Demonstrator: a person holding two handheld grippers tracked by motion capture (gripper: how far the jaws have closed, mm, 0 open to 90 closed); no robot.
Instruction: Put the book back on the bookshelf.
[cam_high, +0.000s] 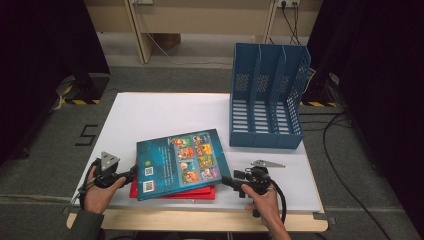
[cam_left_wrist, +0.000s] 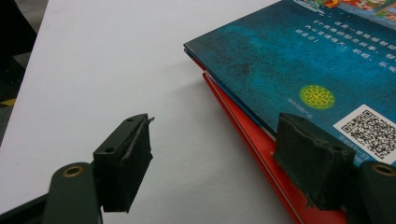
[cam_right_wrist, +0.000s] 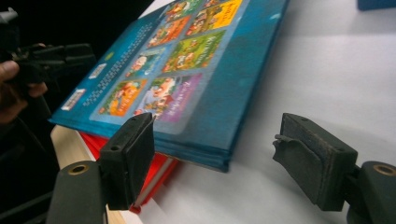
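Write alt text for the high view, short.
A person's two hands hold open grippers, the left gripper and right gripper, at either side of a blue book lying on a red book on a white table. A blue file rack stands upright at the table's far right.

Lab or test-room setup: white-topped desk (cam_high: 165, 112) on grey carpet, black curtains (cam_high: 45, 55) both sides, hazard-striped stand feet (cam_high: 75, 101), floor cables (cam_high: 345, 170), taped floor mark (cam_high: 86, 135), blue file rack (cam_high: 267, 95).
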